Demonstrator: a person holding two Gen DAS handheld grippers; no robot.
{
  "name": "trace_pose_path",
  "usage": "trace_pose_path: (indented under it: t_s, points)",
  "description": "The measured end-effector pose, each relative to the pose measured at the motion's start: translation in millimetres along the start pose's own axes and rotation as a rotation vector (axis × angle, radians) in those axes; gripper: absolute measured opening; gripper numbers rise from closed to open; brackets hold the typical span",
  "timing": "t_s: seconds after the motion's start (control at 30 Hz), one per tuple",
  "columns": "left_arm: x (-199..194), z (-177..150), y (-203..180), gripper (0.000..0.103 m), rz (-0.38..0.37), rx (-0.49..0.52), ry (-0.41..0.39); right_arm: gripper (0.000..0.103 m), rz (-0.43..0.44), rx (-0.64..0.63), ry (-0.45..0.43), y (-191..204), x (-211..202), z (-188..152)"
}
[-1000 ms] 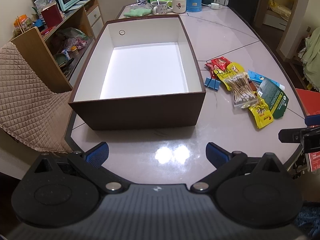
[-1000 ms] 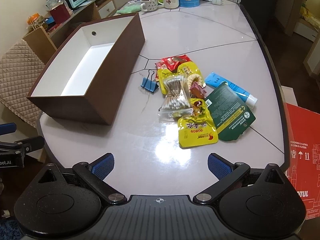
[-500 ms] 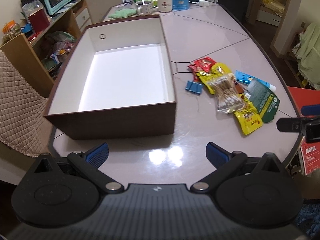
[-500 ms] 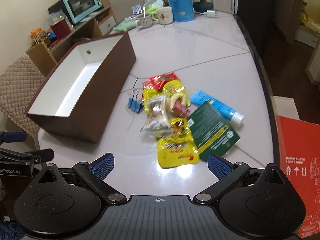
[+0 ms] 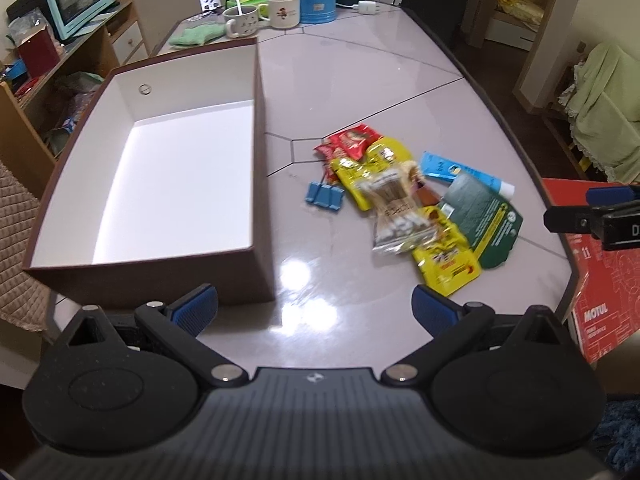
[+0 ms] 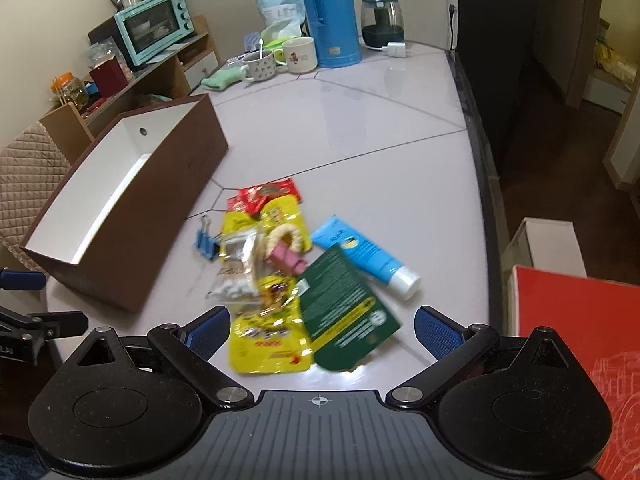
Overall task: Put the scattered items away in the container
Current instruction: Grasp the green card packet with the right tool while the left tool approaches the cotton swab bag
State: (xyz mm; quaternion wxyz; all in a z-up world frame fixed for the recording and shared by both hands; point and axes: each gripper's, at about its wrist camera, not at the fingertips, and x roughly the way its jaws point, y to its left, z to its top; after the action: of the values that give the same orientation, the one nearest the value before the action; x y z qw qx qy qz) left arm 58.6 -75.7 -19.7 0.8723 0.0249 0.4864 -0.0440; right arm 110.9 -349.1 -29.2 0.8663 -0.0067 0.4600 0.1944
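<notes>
An empty brown box [image 5: 152,268] with a white inside [image 6: 132,216] stands on the left of the table. A heap of items lies to its right: a blue binder clip [image 5: 325,196], a bag of cotton swabs [image 5: 398,216], yellow packets [image 6: 269,344], a red packet [image 6: 269,196], a green pouch [image 6: 347,312] and a blue tube [image 6: 362,256]. My left gripper [image 5: 315,308] is open and empty above the table's near edge. My right gripper [image 6: 322,328] is open and empty, just short of the yellow packet and green pouch.
Mugs [image 6: 298,54], a blue thermos [image 6: 330,12], a green cloth [image 5: 196,35] and a kettle stand at the table's far end. A red carton [image 6: 580,340] is beyond the right edge. A padded chair [image 5: 16,248] and shelves are on the left.
Both grippers have swung right and forward. The heap now sits closer to the right gripper, between its fingers in view. Nothing on the table has moved.
</notes>
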Motion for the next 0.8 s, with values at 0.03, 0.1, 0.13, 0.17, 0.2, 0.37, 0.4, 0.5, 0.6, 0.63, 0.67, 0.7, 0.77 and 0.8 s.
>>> trace_pose_path:
  t_s: [0.03,0.1,0.13,0.17,0.2,0.37,0.4,0.5,0.6,0.63,0.67,0.7,0.77,0.8]
  points:
    - [1.6,1.9,-3.2,0.102,-0.002,0.000,-0.001,0.101,0.003,-0.005,-0.002,-5.0,1.1,0.8]
    - [5.1,5.8,-9.3,0.102,-0.005,-0.002,-0.005,0.101,0.009,-0.016,-0.006,-15.0,3.2,2.5]
    - [6.7,7.8,-12.4,0.102,-0.008,-0.004,-0.006,0.101,0.011,-0.022,-0.008,-20.0,4.2,3.4]
    - [8.2,9.7,-15.3,0.102,-0.011,-0.007,-0.008,0.101,0.014,-0.027,-0.010,-25.0,5.3,4.2]
    - [9.6,11.6,-17.9,0.102,-0.016,-0.010,-0.010,0.101,0.017,-0.033,-0.012,-30.0,6.3,5.1]
    - [19.0,19.6,-31.3,0.102,-0.034,-0.020,-0.006,0.071,0.093,-0.045,0.037,-54.2,21.6,6.5]
    - [21.5,20.7,-33.7,0.102,-0.035,-0.022,-0.003,0.071,0.120,-0.035,0.052,-59.1,27.1,4.5]
    - [28.7,23.0,-40.1,0.102,-0.038,-0.029,0.015,0.071,0.183,-0.038,0.082,-70.4,44.4,-2.7]
    - [33.3,23.2,-43.3,0.102,-0.038,-0.039,0.034,0.071,0.245,0.008,0.118,-88.1,64.8,-10.5]
    - [34.8,23.2,-43.8,0.102,-0.037,-0.043,0.041,0.071,0.267,0.039,0.127,-95.6,71.2,-13.0]
    - [36.3,23.2,-44.1,0.102,-0.036,-0.047,0.048,0.070,0.287,0.078,0.133,-103.0,76.4,-15.0]
    - [37.8,23.2,-44.3,0.102,-0.034,-0.050,0.054,0.069,0.305,0.104,0.134,-108.5,80.1,-15.8]
    - [40.5,23.7,-44.8,0.102,-0.031,-0.055,0.065,0.062,0.345,0.120,0.126,-114.6,84.0,-14.1]
    - [41.8,24.3,-44.9,0.102,-0.031,-0.057,0.070,0.060,0.363,0.124,0.121,-116.9,85.8,-12.7]
